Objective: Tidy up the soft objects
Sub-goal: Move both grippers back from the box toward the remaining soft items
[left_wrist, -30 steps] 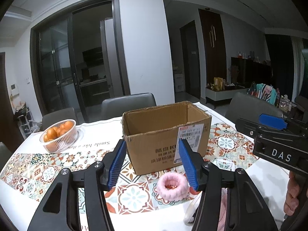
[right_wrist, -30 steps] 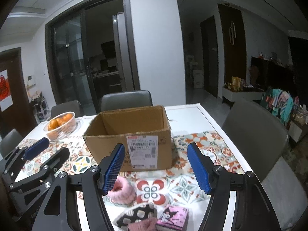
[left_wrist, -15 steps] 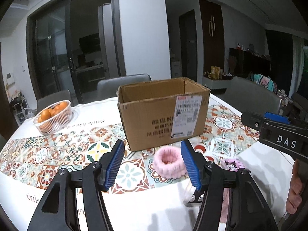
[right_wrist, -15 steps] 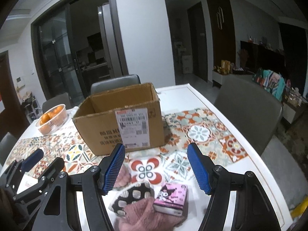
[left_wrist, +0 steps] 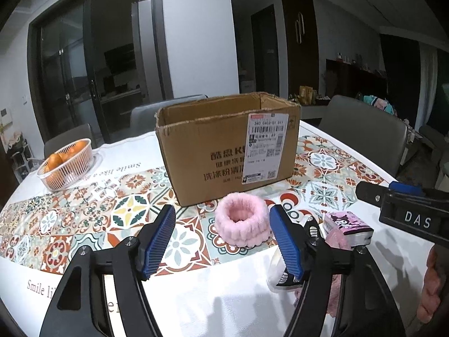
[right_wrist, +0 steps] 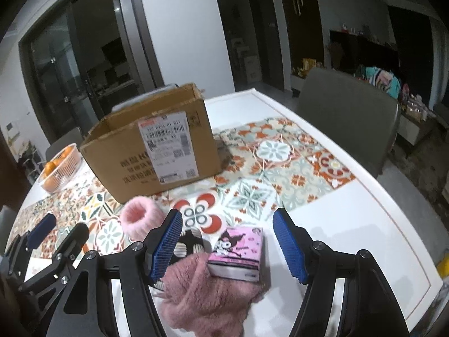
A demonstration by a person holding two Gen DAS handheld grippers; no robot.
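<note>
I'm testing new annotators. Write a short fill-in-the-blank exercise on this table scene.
1. The cardboard box is open at the ____.
2. The basket beside it holds ____.
3. The fluffy band in front of the box is ____ in colour.
4. The tissue pack rests partly on a pink ____.

Missing words: top; oranges; pink; sweater

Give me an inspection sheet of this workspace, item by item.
Surface: white table with patterned tile runner.
Job's things: open cardboard box; pink scrunchie before it; pink fuzzy cloth under a pink tissue pack; black-and-white pouch.
Clutter: basket of oranges.
Grippers: left gripper open, empty; right gripper open above the tissue pack.
Cables: nothing seen.
Surroundings: grey chairs, glass doors.
</note>
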